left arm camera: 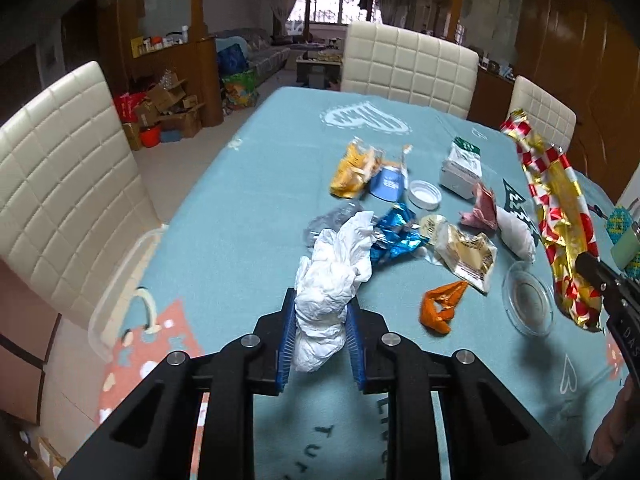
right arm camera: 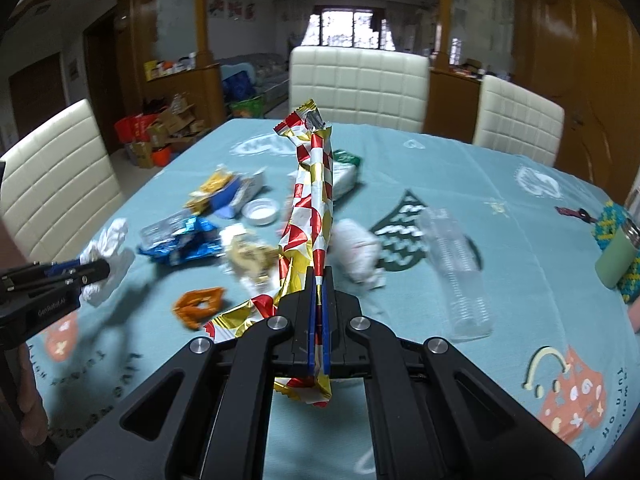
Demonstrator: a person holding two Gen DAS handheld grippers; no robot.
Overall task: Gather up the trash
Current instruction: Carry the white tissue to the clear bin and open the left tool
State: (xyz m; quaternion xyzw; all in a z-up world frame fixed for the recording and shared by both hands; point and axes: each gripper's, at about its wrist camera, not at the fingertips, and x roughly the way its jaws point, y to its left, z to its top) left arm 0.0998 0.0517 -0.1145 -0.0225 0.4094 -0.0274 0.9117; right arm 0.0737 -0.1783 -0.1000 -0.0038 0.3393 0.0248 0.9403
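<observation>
Gripping hard on both sides: the left tool (left arm camera: 320, 336) has its blue pads pinched around a crumpled white tissue (left arm camera: 328, 284), lifted just above the worktop (left arm camera: 240, 184), while the right tool (right arm camera: 319, 320) is clamped nearly flat on a long red, white and gold foil wrapper (right arm camera: 314, 200) that stands up ahead of it and trails loose below the pads. Just beyond, the litter waits on the blue cloth: an orange wrapper (left arm camera: 442, 306), a clear glass dish (left arm camera: 528, 298), a blue foil packet (left arm camera: 394, 236), a beige sachet (left arm camera: 466, 254), then a white lid (left arm camera: 425, 194) and a yellow packet (left arm camera: 354, 168) further out, with a clear plastic bottle (right arm camera: 460, 272) lying on its side to the right. No bin shows in either view, so I can't say where this haul goes. The risk, I'd judge, is that dangling foil tail: swing it low and it could sweep the light wrappers or knock the dish. The tissue is soft, too, and could slip out if the squeeze eases.
</observation>
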